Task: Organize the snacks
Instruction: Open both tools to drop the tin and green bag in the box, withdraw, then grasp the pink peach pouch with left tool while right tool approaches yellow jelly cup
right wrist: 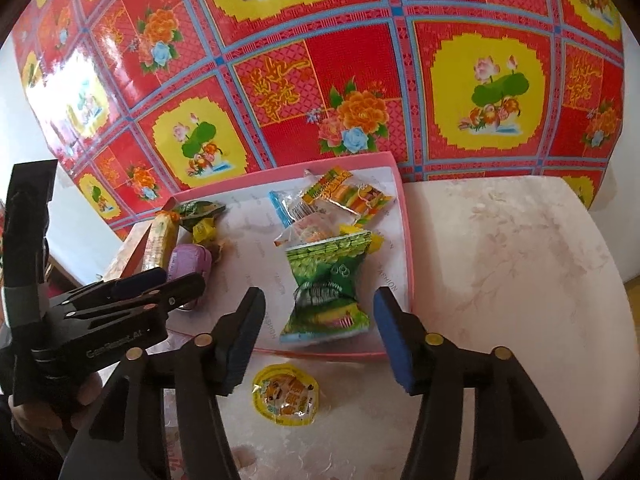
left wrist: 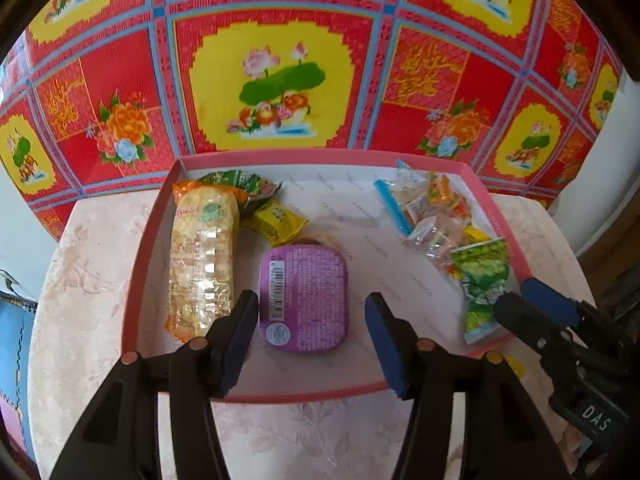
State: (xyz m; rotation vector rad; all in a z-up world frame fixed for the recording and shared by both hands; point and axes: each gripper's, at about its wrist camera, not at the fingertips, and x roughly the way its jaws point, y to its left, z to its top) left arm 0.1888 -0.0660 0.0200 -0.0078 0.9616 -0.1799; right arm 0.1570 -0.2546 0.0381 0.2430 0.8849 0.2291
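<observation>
**Kid:** Looking at the pink tray point(right wrist: 404, 240), what snack is not in it?

**Helper:** One round yellow jelly cup point(right wrist: 285, 395). It sits on the table point(right wrist: 500, 264), just outside the tray's near edge. I think it goes in next.

**Kid:** Which claw is closer to it?

**Helper:** The right gripper point(right wrist: 318, 336). The cup lies a bit nearer than its tips, so that claw would need to pull back and dip down. The cup is round, so any way of pinching should work.

**Kid:** Are the claws holding anything?

**Helper:** No. The right one stands apart, above the green packet point(right wrist: 328, 284) at the tray's near edge, not touching it. The left gripper point(left wrist: 312, 336) is apart too, above the purple tin point(left wrist: 304, 296) in the tray's middle, pressing on nothing.
</observation>
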